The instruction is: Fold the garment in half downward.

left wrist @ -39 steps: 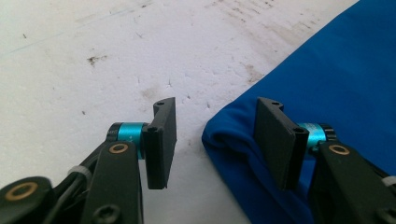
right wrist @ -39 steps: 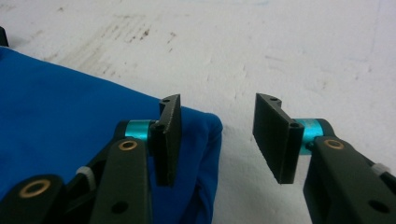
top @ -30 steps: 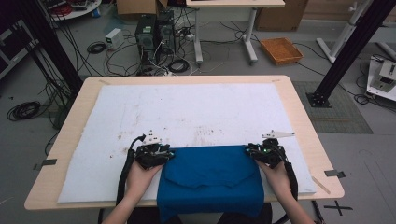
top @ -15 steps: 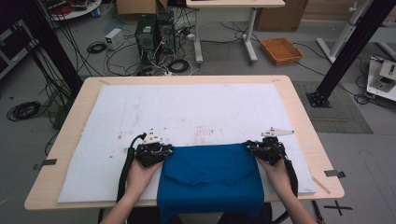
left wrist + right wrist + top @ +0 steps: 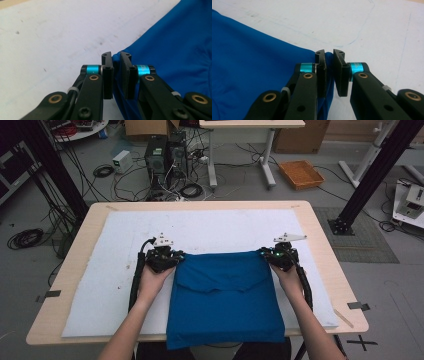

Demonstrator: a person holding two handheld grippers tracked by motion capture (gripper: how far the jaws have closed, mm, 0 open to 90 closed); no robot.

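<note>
A blue cloth (image 5: 225,295) lies on the white mat, its near edge hanging over the table's front. My left gripper (image 5: 167,259) is shut on the cloth's far left corner, and its jaws have just closed there. In the left gripper view, the left gripper (image 5: 116,56) pinches a fold of the blue cloth (image 5: 175,50) between its pads. My right gripper (image 5: 275,257) is shut on the far right corner, having also just closed. In the right gripper view, the right gripper (image 5: 329,53) holds the blue cloth (image 5: 249,55) the same way. The far edge is stretched taut between them.
A white mat (image 5: 210,227) covers most of the wooden table (image 5: 320,235). Beyond the table stand computer towers (image 5: 162,155) amid cables, an orange tray (image 5: 301,173) and black frame legs (image 5: 372,175). Tape marks (image 5: 359,305) sit near the table's right corner.
Both grippers have moved away from the person across the mat, drawing the cloth's far edge with them. More of the cloth now lies on the table.
</note>
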